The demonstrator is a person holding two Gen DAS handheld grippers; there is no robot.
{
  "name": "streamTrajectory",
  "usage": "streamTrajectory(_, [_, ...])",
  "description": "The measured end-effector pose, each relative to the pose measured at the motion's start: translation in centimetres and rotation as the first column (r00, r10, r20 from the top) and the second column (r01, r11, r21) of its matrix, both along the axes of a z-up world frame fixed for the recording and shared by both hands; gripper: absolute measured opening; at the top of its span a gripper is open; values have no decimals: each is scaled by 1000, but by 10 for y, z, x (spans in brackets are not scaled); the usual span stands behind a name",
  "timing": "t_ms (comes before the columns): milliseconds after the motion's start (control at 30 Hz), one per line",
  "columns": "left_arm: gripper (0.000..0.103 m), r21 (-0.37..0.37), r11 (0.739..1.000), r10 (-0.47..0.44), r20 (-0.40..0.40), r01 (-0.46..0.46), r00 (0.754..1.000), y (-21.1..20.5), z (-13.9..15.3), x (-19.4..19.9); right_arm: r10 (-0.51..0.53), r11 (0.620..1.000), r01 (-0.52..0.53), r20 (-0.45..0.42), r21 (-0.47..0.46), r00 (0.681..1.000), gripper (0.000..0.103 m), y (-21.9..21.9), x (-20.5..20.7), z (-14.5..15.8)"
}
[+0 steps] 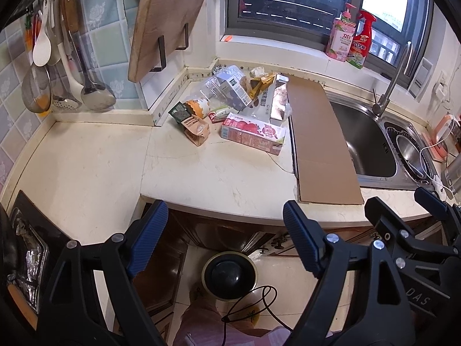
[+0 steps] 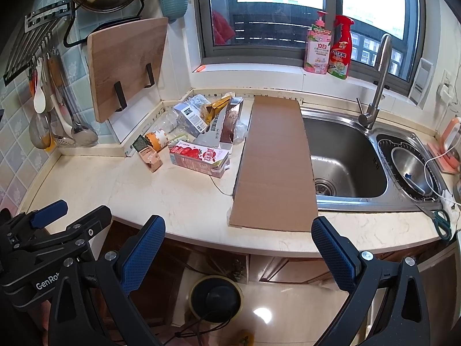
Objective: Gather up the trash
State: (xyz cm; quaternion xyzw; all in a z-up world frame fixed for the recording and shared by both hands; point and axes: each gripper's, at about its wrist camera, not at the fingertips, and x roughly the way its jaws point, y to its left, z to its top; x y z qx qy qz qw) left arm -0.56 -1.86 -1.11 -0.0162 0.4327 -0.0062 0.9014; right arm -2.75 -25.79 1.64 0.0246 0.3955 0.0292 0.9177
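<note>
A heap of trash lies at the back of the cream counter (image 1: 201, 173): a red and white carton (image 1: 253, 135) (image 2: 198, 157), a small brown carton (image 1: 197, 128) (image 2: 149, 157), a crumpled clear plastic bottle (image 1: 222, 86) (image 2: 187, 112), a gold wrapper (image 1: 260, 82) (image 2: 214, 106) and grey boxes (image 1: 268, 102). A long flat cardboard sheet (image 1: 319, 141) (image 2: 276, 161) lies beside the sink. My left gripper (image 1: 224, 236) and right gripper (image 2: 239, 248) both hang open and empty in front of the counter's edge, well short of the heap. On the floor below stands a round bin with a dark liner (image 1: 229, 274) (image 2: 216, 295).
A steel sink (image 2: 343, 155) with a tall tap (image 2: 377, 80) is on the right, a drain basket (image 2: 412, 164) beside it. Scissors (image 2: 440, 222) lie at the counter's front right. A wooden cutting board (image 1: 164, 20) and hanging utensils (image 1: 63, 66) line the left wall. Two bottles (image 2: 328, 49) stand on the sill.
</note>
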Motion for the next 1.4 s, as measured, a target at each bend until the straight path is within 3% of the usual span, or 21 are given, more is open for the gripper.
streamTrajectory(1100, [81,11,999,36,-4,-36,999,4,-3,-7,30,1000,-30,-5,6,1000,102,9,2,0])
streamTrajectory(1400, [81,16,999,46,-20,-45,999,9,-5,7,47,999,-47,-1,3,999,102,19,7,-3])
